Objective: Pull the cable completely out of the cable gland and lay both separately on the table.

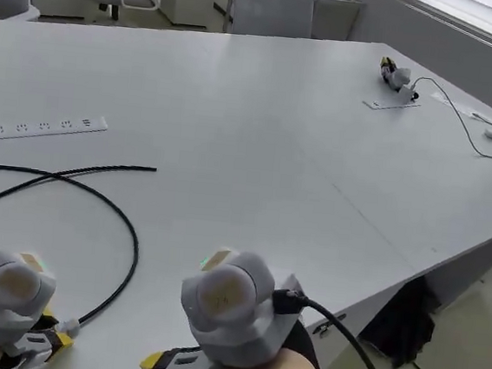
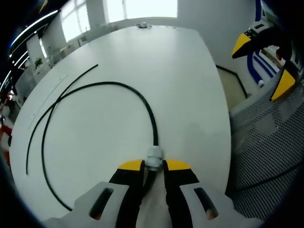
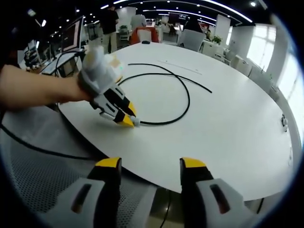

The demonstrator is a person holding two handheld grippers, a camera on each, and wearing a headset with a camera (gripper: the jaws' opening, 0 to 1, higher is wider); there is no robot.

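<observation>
1. At the far left of the head view, a white power strip (image 1: 38, 126) is seen lying flat on the table (image 1: 262, 108), well apart from the work.
2. The black cable (image 2: 118, 85) is laid in a wide loop on the table. One end is left free, and the other is run into the cable gland (image 2: 153, 156) near the table's edge.
3. The gland is clamped in the left gripper (image 2: 154, 165), whose jaws are closed on it.
4. The gland is counted as the holder. The cable is still threaded in it, so the pulling-out and the laying apart are judged not yet done.
5. The right gripper (image 3: 151, 164) is held off the table's edge, with its jaws parted and nothing gripped.
6. At the far right, a small yellow-and-white object (image 1: 396, 75) with a thin wire (image 1: 469, 132) is left aside.
</observation>
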